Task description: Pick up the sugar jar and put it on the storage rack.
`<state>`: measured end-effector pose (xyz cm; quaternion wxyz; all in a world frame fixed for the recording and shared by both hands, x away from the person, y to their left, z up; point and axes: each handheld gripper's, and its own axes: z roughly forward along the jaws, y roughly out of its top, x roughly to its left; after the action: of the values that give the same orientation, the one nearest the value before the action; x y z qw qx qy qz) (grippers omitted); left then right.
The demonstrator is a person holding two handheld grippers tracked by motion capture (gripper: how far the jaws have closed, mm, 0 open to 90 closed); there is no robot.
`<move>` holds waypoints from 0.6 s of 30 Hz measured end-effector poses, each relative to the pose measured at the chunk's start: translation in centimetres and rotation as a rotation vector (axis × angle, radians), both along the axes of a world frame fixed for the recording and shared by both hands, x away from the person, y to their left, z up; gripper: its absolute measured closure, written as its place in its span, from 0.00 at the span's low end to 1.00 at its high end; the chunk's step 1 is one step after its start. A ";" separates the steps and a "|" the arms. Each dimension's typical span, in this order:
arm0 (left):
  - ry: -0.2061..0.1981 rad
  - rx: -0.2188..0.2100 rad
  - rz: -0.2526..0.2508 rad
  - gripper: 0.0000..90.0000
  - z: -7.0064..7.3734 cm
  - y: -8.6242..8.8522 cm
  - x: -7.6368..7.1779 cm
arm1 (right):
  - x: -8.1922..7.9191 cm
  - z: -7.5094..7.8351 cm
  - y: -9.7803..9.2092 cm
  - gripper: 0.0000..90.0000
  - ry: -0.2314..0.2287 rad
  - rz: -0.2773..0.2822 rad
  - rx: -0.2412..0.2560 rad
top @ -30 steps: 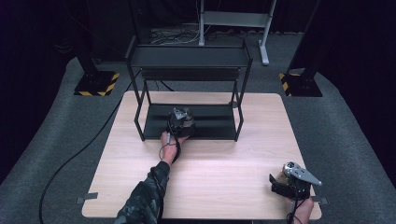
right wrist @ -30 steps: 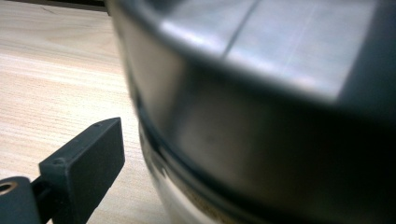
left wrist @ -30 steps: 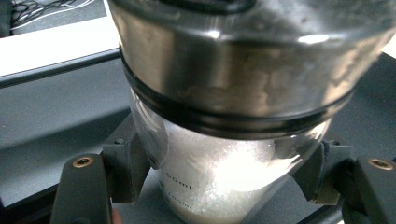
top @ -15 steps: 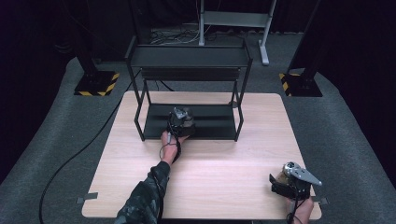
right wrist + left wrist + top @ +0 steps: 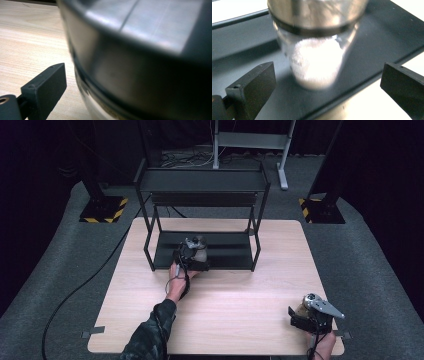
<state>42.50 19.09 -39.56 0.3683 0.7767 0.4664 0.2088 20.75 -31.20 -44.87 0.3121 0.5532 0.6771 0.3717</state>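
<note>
Step in hand looks like shelving jars: left tongs (image 5: 196,251) sit at the front edge of the black metal two-tier rack (image 5: 202,182), over its lower shelf (image 5: 242,42), with the small clear glass jar with a metal lid and white powder inside (image 5: 317,60) standing on that shelf between the jaws. In the left gripper view the two black jaws stand wide apart either side of the jar, not touching it, so I judge this as either just set down or about to be picked; cannot tell which. The jar is round, glossy, faint print on the glass, brushed metal cap with a dark band under it; blurred up close. The shelf is flat matt black sheet, the rack frame thin black bars, and it stands on the rear half of the pale wood-grain bench (image 5: 225,305). Right tongs (image 5: 307,315) are well apart from the rack, at the near right corner of the bench, with a second metal-lidded glass jar (image 5: 140,62) pressed close against the camera; one jaw shows just beside it, the other is hidden behind the jar, so I cannot tell whether they are clamped. Next move probably: back the left tongs straight off the rack without clipping the jar, then bring the second jar to the rack, clearing the upper shelf.
</note>
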 end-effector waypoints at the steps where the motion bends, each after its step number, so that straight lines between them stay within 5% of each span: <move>1: -0.004 -0.001 -0.001 0.00 0.0 0.1 -0.4 | 0.0 0.0 0.0 0.02 0.000 0.000 0.000; 11: -0.041 -0.015 0.017 0.00 -0.7 2.7 -6.1 | 0.0 0.0 0.0 0.02 0.003 -0.001 0.000; 18: -0.028 0.005 0.045 0.00 -1.9 4.4 -9.6 | 0.0 0.0 0.1 0.02 0.002 -0.002 -0.002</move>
<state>32.89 23.53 -41.48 0.3678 0.7639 0.4782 0.2291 20.79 -31.13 -44.84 0.3121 0.5541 0.6772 0.3701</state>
